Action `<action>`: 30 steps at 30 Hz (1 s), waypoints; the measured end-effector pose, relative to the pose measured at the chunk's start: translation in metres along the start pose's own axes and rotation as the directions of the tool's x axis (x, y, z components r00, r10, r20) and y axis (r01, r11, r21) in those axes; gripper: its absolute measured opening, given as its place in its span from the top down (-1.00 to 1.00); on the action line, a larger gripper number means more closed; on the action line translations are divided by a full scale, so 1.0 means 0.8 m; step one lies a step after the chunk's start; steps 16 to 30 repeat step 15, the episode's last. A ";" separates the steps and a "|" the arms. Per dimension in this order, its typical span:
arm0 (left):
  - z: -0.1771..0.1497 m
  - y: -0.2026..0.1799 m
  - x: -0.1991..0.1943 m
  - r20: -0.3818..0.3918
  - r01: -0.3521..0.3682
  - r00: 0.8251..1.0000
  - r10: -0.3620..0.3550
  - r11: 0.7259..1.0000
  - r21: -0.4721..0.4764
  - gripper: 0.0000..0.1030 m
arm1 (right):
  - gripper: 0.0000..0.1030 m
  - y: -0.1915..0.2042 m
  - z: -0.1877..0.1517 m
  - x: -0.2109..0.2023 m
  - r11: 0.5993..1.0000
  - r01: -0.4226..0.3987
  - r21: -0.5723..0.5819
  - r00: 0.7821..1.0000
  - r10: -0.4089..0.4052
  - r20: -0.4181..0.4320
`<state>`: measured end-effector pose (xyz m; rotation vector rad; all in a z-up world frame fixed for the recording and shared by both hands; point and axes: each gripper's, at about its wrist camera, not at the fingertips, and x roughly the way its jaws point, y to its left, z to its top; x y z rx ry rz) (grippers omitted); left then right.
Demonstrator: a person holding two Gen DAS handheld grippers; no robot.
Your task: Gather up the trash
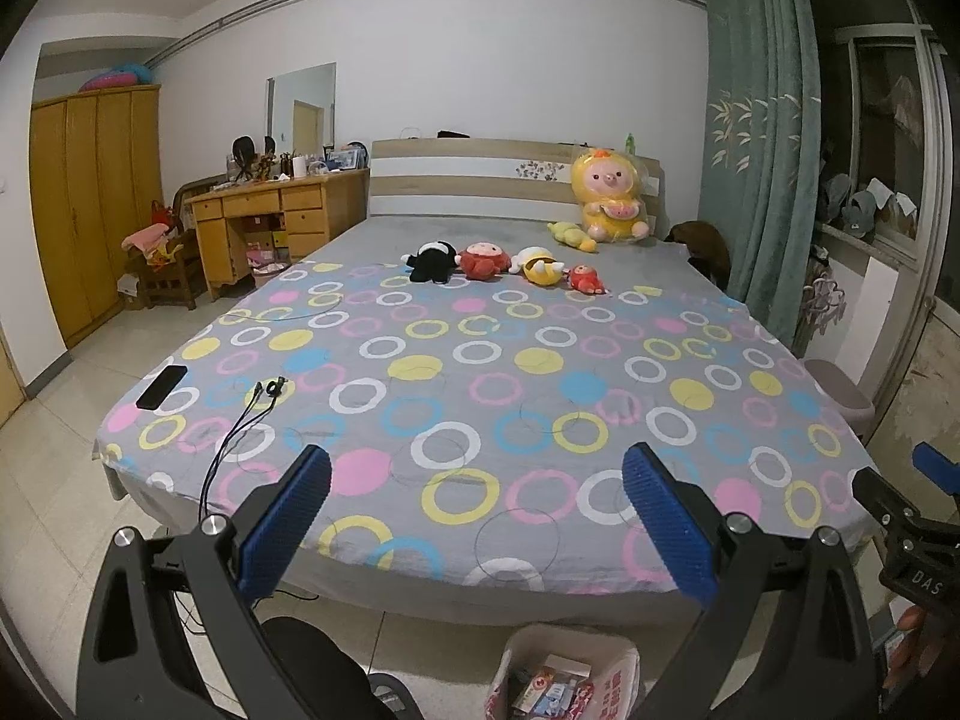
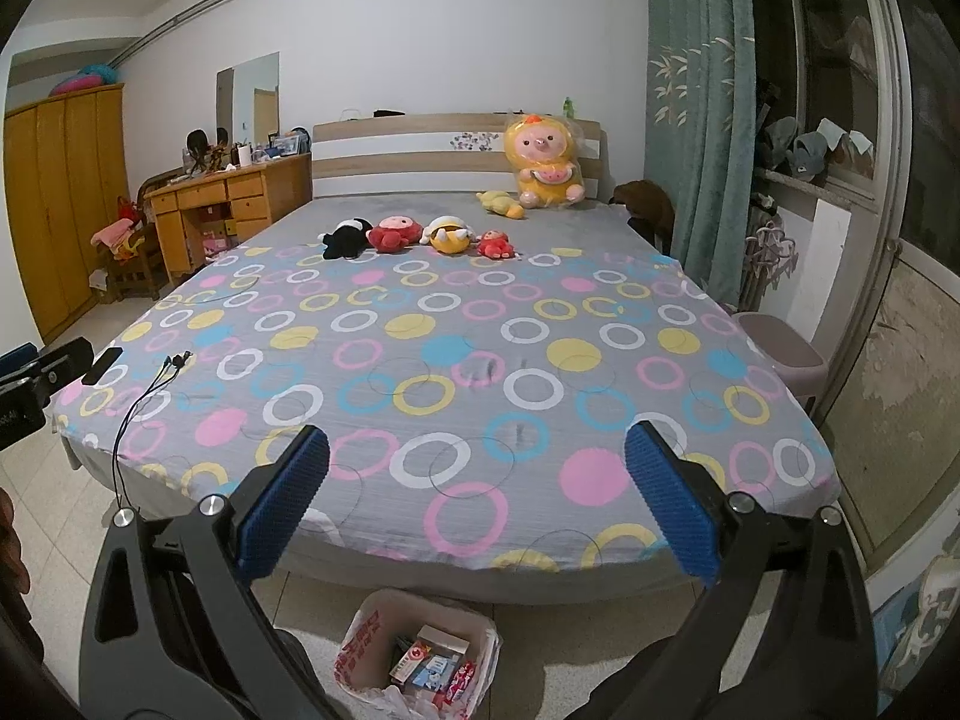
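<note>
Below both wide-apart tools (image 1: 477, 498) (image 2: 477, 480), trash-filled bin (image 2: 360, 636) stands against bed (image 2: 480, 360).

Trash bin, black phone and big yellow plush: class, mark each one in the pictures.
trash bin (image 2: 360, 630): right wrist view, white bag rim on its left
black phone (image 1: 162, 387): left wrist view, middle of its face
big yellow plush (image 1: 609, 192): left wrist view, its chest

A bed (image 1: 480, 396) in a ringed sheet carries plush toys (image 1: 480, 261), a phone (image 1: 162, 387) and a cable (image 1: 240, 420)
</note>
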<state>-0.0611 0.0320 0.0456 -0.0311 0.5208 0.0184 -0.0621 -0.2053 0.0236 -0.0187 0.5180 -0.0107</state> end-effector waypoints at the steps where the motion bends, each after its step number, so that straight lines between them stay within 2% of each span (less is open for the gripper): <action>1: 0.001 0.000 0.001 -0.005 0.011 1.000 -0.011 1.000 0.000 -0.85 | -0.87 0.000 0.000 0.000 1.000 0.000 0.000 1.000 0.000 0.000; 3: 0.001 0.002 0.002 -0.011 0.029 1.000 -0.029 1.000 -0.013 -0.85 | -0.87 0.000 -0.002 0.000 1.000 0.001 0.001 1.000 -0.001 0.001; 6: 0.000 0.003 0.001 0.008 -0.002 1.000 0.002 1.000 -0.013 -0.85 | -0.87 -0.003 -0.004 0.003 1.000 0.003 0.007 1.000 -0.003 -0.001; 9: 0.001 0.004 0.001 0.002 0.015 1.000 -0.015 1.000 -0.010 -0.85 | -0.87 -0.008 -0.012 0.003 1.000 0.009 0.014 1.000 -0.009 -0.008; 12: -0.001 0.004 0.000 0.005 -0.012 1.000 0.012 1.000 0.003 -0.85 | -0.87 -0.012 -0.014 0.000 1.000 0.013 0.021 1.000 -0.013 -0.011; 30: -0.002 0.002 0.001 -0.004 -0.004 1.000 0.005 1.000 0.017 -0.85 | -0.87 -0.013 -0.014 0.000 1.000 0.015 0.018 1.000 -0.015 -0.011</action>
